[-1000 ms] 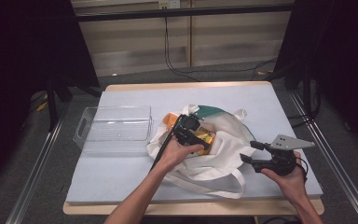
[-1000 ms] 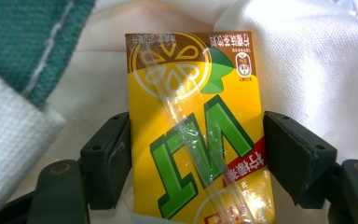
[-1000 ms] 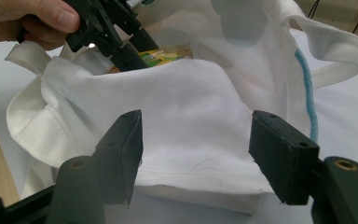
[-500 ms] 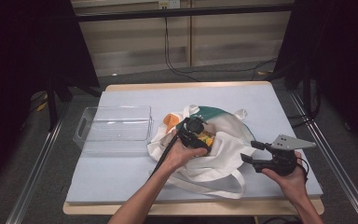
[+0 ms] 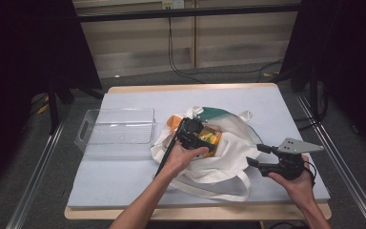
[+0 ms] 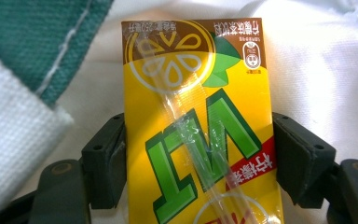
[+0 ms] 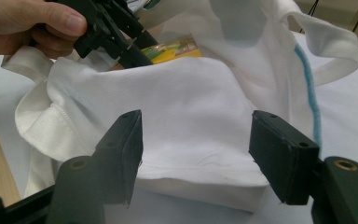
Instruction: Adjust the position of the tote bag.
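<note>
The table point(image 5: 124, 186) is covered with a pale grey sheet, and the work happens in its middle and right part. A clear plastic box point(image 5: 116, 128) stands at the left, just beside the bag, and it looks empty; I judge it waits there to receive what comes out of the bag. The white cloth bag point(image 5: 219, 152) lies flat in the middle with its mouth open toward the far side, its straps spread loose on the near side, so a gripper can enter from above. The left gripper point(image 5: 201, 139) reaches into that mouth, and its jaws pinch a yellow lemon tea carton point(image 6: 198, 126) by its two long sides; the pads touch the carton on both sides. The carton is at the mouth of the bag, on the white cloth. A clear straw point(image 6: 191, 126) is stuck along its face. Something orange point(image 5: 174, 123) shows at the far left edge of the bag; what it is I cannot tell. The right gripper point(image 5: 255, 155) rests near the right side of the bag with jaws spread and nothing between them, probably ready to hold the cloth down.
</note>
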`<state>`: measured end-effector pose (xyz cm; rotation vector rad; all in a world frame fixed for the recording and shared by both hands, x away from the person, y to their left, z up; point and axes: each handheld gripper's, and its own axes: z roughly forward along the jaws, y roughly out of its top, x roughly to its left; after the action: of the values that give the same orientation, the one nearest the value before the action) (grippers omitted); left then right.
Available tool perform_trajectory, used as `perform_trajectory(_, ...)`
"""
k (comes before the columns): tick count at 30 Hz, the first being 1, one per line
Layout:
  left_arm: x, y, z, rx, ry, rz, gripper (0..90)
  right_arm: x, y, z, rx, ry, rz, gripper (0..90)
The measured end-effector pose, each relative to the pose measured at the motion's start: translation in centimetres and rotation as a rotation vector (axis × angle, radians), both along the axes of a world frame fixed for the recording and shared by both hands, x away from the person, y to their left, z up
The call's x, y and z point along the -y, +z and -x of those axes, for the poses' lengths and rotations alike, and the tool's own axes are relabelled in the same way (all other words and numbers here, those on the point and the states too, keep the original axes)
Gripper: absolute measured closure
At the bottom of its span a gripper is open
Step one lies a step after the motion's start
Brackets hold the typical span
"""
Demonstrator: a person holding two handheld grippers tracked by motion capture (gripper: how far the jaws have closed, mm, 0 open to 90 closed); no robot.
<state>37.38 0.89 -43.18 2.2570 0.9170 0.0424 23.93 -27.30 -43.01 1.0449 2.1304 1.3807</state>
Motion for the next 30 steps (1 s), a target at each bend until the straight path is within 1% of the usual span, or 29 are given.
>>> perform_trajectory(1, 0.0, 0.0, 0.0, 0.0, 0.0, 0.0, 28.1, 0.0, 0.0, 0.0, 0.0, 0.0, 0.0, 35.0)
perform_trajectory(2, 0.0, 0.1, 0.0, 0.003, 0.001, 0.012, 28.1, 0.0, 0.0, 0.0, 0.001, -0.003, -0.001, 35.0)
perform_trajectory(3, 0.0, 0.1, 0.1, 0.009, 0.01, 0.022, 28.1, 0.0, 0.0, 0.0, 0.001, -0.003, -0.001, 35.0)
perform_trajectory(4, -0.2, 0.1, 0.2, 0.007, 0.021, 0.04, 28.1, 0.1, 0.0, 0.0, -0.001, -0.001, -0.004, 35.1)
perform_trajectory(5, -0.2, 0.1, 0.2, 0.007, 0.021, 0.04, 28.2, 0.1, 0.0, 0.0, 0.0, -0.002, -0.004, 35.1)
perform_trajectory(6, -0.4, 0.1, 0.3, 0.033, 0.012, 0.049, 28.2, 0.1, 0.0, 0.0, 0.0, -0.002, -0.004, 35.0)
perform_trajectory(7, -0.5, 0.1, 0.4, 0.039, 0.009, 0.048, 28.2, 0.1, 0.0, 0.0, 0.001, -0.002, -0.003, 35.0)
perform_trajectory(8, -0.6, 0.0, 0.4, 0.048, 0.01, 0.059, 28.2, 0.1, 0.0, 0.1, 0.002, 0.0, -0.006, 35.0)
perform_trajectory(9, -0.6, 0.0, 0.4, 0.048, 0.01, 0.059, 28.2, 0.1, 0.0, 0.1, 0.002, 0.0, -0.006, 35.0)
perform_trajectory(10, -0.8, -0.1, 0.5, 0.059, 0.015, 0.078, 28.3, 0.1, 0.1, 0.1, 0.005, 0.002, -0.005, 35.1)
perform_trajectory(11, -0.8, -0.1, 0.5, 0.059, 0.015, 0.078, 28.3, 0.1, 0.1, 0.1, 0.005, 0.002, -0.005, 35.1)
perform_trajectory(12, -0.8, -0.1, 0.7, 0.067, 0.027, 0.093, 28.3, 0.1, 0.1, 0.1, 0.005, 0.0, -0.004, 35.0)
perform_trajectory(13, -0.8, -0.1, 0.7, 0.067, 0.027, 0.093, 28.4, 0.1, 0.1, 0.1, 0.005, 0.0, -0.004, 35.0)
perform_trajectory(14, -0.9, -0.1, 0.7, 0.077, 0.024, 0.095, 28.4, 0.0, 0.1, 0.1, 0.001, 0.004, -0.005, 35.0)
perform_trajectory(15, -0.9, -0.1, 0.9, 0.092, 0.031, 0.116, 28.4, 0.0, 0.1, 0.1, 0.001, 0.004, -0.005, 35.0)
perform_trajectory(16, -1.2, 0.1, 0.9, 0.098, 0.035, 0.193, 28.7, 0.0, 0.1, 0.1, 0.003, 0.002, -0.005, 35.0)
perform_trajectory(17, -1.2, 0.1, 0.9, 0.098, 0.035, 0.193, 28.7, 0.0, 0.1, 0.1, 0.003, 0.002, -0.005, 35.0)
perform_trajectory(18, -1.4, 0.4, 0.9, 0.096, 0.034, 0.216, 28.7, 0.0, 0.1, 0.1, 0.005, 0.0, -0.004, 35.0)
perform_trajectory(19, -1.3, 0.6, 0.9, 0.102, 0.033, 0.208, 28.7, 0.1, 0.0, 0.0, 0.006, 0.005, -0.007, 35.0)
perform_trajectory(20, -1.1, 0.8, 0.8, 0.098, 0.024, 0.183, 28.7, 0.1, 0.0, 0.1, 0.004, 0.001, -0.008, 35.0)
perform_trajectory(21, -1.1, 0.8, 0.8, 0.098, 0.024, 0.183, 28.7, 0.1, 0.0, 0.1, 0.004, 0.001, -0.008, 35.0)
perform_trajectory(22, -1.0, 0.9, 0.8, 0.09, 0.023, 0.166, 28.7, 0.1, 0.1, 0.1, 0.004, 0.002, -0.006, 35.0)
perform_trajectory(23, -0.9, 1.0, 0.7, 0.099, 0.012, 0.151, 28.7, 0.1, 0.1, 0.1, 0.004, 0.002, -0.004, 35.0)
perform_trajectory(24, -0.9, 1.0, 0.7, 0.099, 0.012, 0.151, 28.7, 0.1, 0.1, 0.1, 0.004, 0.002, -0.004, 35.0)
perform_trajectory(25, -0.6, 1.3, 0.8, 0.108, 0.001, 0.134, 28.7, 0.0, 0.1, 0.1, 0.008, 0.002, -0.004, 35.0)
perform_trajectory(26, -0.6, 1.9, 0.8, 0.111, -0.012, 0.146, 28.7, 0.1, 0.1, 0.1, 0.006, 0.0, -0.007, 35.0)
perform_trajectory(27, -0.5, 2.3, 0.8, 0.117, -0.014, 0.151, 28.7, 0.1, 0.1, 0.1, 0.006, 0.001, -0.006, 35.0)
perform_trajectory(28, -0.6, 2.7, 0.8, 0.124, -0.016, 0.139, 28.6, 0.2, 0.1, 0.1, 0.006, -0.001, -0.008, 35.0)
perform_trajectory(30, -0.6, 3.0, 0.7, 0.128, -0.023, 0.127, 28.7, 0.2, 0.1, 0.1, 0.004, -0.004, -0.009, 35.0)
